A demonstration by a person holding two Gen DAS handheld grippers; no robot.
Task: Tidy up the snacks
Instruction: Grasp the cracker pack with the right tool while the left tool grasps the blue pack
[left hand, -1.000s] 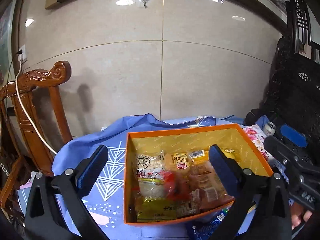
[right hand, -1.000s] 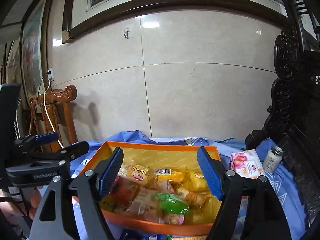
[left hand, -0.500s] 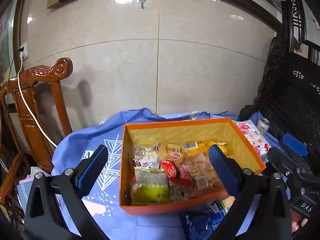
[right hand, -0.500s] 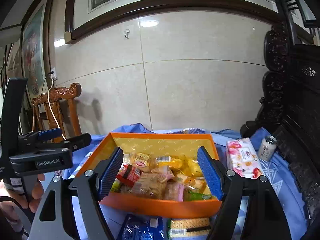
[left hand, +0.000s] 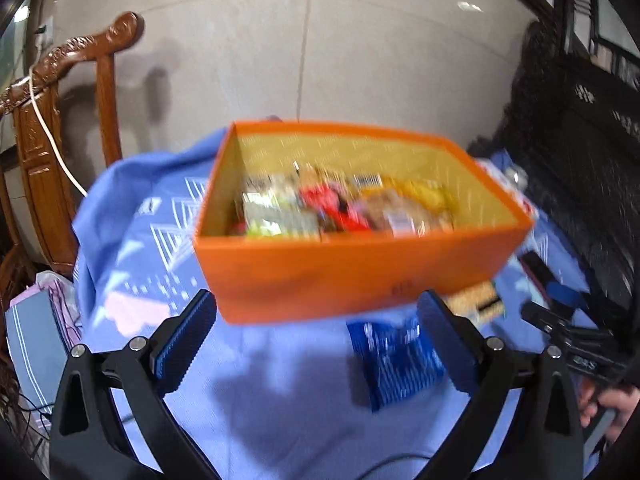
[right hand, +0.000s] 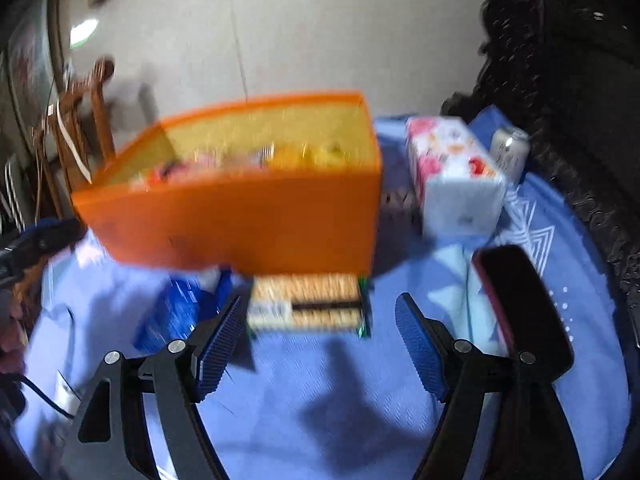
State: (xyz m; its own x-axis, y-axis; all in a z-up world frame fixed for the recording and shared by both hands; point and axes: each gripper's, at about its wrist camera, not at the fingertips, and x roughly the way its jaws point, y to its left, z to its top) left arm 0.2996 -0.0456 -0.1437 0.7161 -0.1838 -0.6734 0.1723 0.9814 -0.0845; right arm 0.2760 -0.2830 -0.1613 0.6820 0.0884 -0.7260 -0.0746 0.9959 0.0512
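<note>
Both our grippers, left [left hand: 316, 336] and right [right hand: 320, 340], have pulled back from the orange box [left hand: 352, 276], jaws spread wide, grasping nothing.

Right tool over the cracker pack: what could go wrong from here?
1. The cracker pack lies tight against the orange box; the right tool, open, may bump the box while closing.
2. The blue packet sits beside the left fingertip and could be caught too.
3. Both views are motion-blurred, so aim is uncertain.
</note>
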